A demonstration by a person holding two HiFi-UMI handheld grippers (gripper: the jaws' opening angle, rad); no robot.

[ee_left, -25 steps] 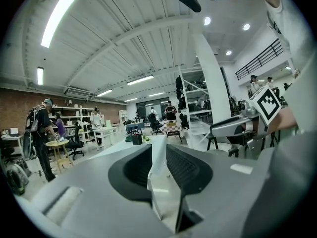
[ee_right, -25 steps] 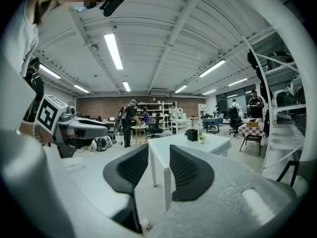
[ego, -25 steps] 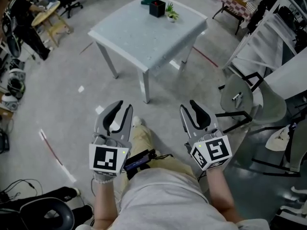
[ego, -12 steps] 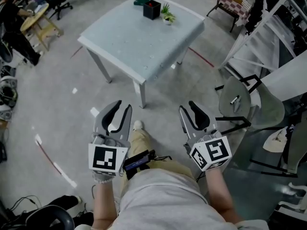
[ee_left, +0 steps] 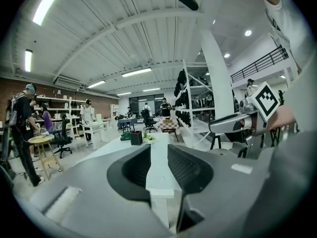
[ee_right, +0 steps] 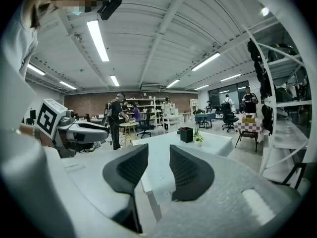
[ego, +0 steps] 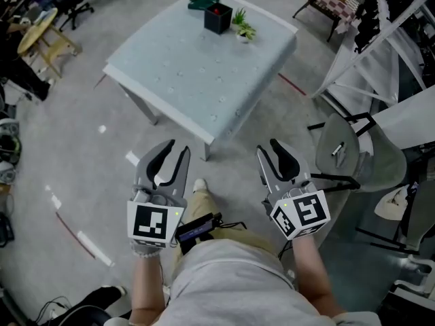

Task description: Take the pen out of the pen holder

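Table (ego: 182, 80) and pen holder (ego: 218, 19) nearer than a second ago

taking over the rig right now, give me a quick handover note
Left gripper: empty, jaws opening, held out in front of the body, short of the table.
Right gripper: open, empty, level with the left one.
Things: the black pen holder stands near the far corner of the white table, beside a small plant. The pen is too small to make out from here.
Done: nothing yet; neither gripper is near the pen holder.
Left to do: walk up to the table, grip the pen and lift it out.
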